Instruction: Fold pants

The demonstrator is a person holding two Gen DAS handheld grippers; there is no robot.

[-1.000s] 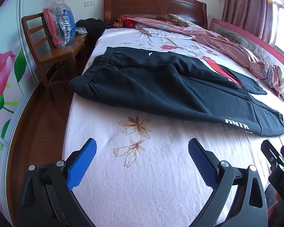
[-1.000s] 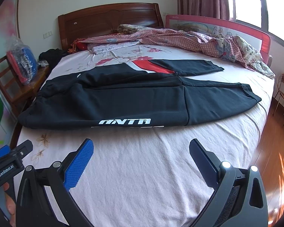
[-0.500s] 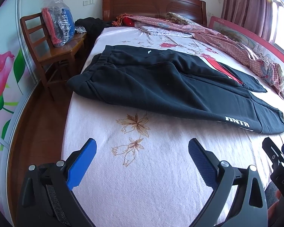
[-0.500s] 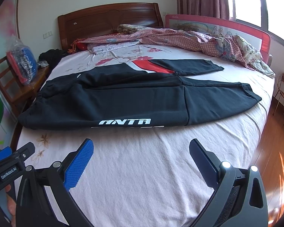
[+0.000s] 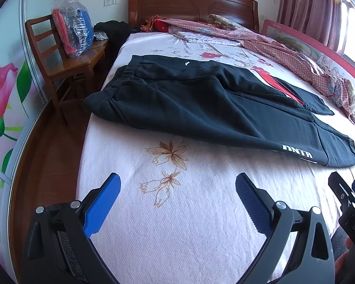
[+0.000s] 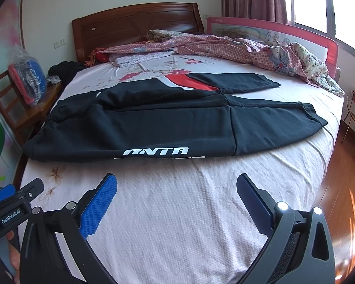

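A: What do the pants (image 6: 168,123) look like?
B: Black, with white lettering near one edge and a red panel (image 6: 189,81) on the far leg.

A: Where are they?
B: Flat on a pink bedsheet (image 6: 177,213), wooden headboard (image 6: 139,23) behind.

A: Which way do they run?
B: Lengthwise across the bed, waistband left towards a chair (image 5: 59,66).

A: The claws?
B: Left claw (image 5: 177,189) and right claw (image 6: 177,189) both spread wide, empty, short of the pants.

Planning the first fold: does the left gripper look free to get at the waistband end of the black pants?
Probably yes. The left gripper is open above bare pink bedsheet, and nothing lies between it and the black pants; their waistband end sits exposed at the bed's edge.
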